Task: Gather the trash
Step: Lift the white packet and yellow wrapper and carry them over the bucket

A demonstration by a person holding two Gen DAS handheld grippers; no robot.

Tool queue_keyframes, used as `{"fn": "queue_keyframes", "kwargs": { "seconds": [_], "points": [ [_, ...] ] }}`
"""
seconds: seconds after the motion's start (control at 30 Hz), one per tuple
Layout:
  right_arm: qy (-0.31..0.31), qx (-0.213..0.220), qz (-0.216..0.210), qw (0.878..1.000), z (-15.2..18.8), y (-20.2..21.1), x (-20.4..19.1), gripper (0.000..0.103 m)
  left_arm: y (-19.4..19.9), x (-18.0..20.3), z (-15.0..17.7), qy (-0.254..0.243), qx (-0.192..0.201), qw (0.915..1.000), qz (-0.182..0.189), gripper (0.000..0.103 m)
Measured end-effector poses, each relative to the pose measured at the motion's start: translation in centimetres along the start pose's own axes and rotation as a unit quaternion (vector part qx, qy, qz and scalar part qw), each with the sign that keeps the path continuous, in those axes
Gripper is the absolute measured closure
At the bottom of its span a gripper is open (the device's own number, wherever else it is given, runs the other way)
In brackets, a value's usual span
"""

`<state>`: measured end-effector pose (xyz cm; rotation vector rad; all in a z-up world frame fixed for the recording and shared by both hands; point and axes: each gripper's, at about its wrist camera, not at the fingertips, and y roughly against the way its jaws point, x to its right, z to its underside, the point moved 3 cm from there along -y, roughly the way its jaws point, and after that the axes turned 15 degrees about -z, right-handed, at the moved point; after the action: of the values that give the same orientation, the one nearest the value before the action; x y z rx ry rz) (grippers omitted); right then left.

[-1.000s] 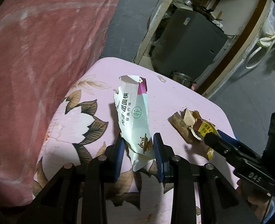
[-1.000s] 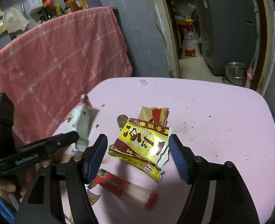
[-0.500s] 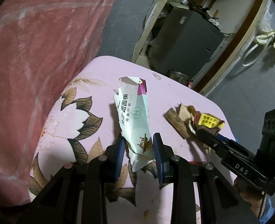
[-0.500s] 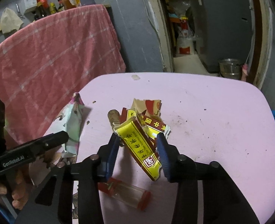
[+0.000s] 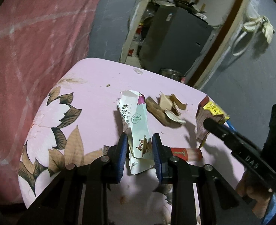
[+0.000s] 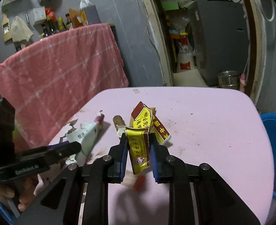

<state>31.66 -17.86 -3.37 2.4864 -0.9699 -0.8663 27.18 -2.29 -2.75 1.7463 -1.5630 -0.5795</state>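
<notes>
Table top [image 6: 203,123]: smooth matt pink plastic-looking sheet with a printed flower, specked with dirt. White wrapper [image 5: 136,125]: creased paper. Yellow wrapper [image 6: 138,146]: glossy crinkled foil. Pink cloth [image 6: 59,75]: woven checked fabric. Pot [image 6: 229,78]: shiny metal.

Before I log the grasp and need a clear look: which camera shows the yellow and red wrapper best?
The right wrist view: the yellow and red wrapper stands centred, pinched in the right gripper. The left wrist view shows it only partly, at the right edge behind that gripper's finger.

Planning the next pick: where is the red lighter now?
In the left wrist view the red lighter lies on the pink table, just right of the left gripper, near the camera.
</notes>
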Motion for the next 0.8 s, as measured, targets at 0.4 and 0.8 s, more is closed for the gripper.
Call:
{"fn": "queue_keyframes", "kwargs": {
  "seconds": [0.4, 0.8],
  "points": [
    [0.054, 0.074, 0.031, 0.995, 0.4, 5.1, -1.6, 0.083, 2.5, 2.8, 1.2, -0.021, 0.073, 0.9971, 0.010, 0.082],
    [0.096, 0.201, 0.095, 0.970, -0.3, 14.1, -0.1, 0.083, 7.7, 10.4, 0.3, -0.039, 0.222, 0.9726, 0.055, 0.082]
  ]
}}
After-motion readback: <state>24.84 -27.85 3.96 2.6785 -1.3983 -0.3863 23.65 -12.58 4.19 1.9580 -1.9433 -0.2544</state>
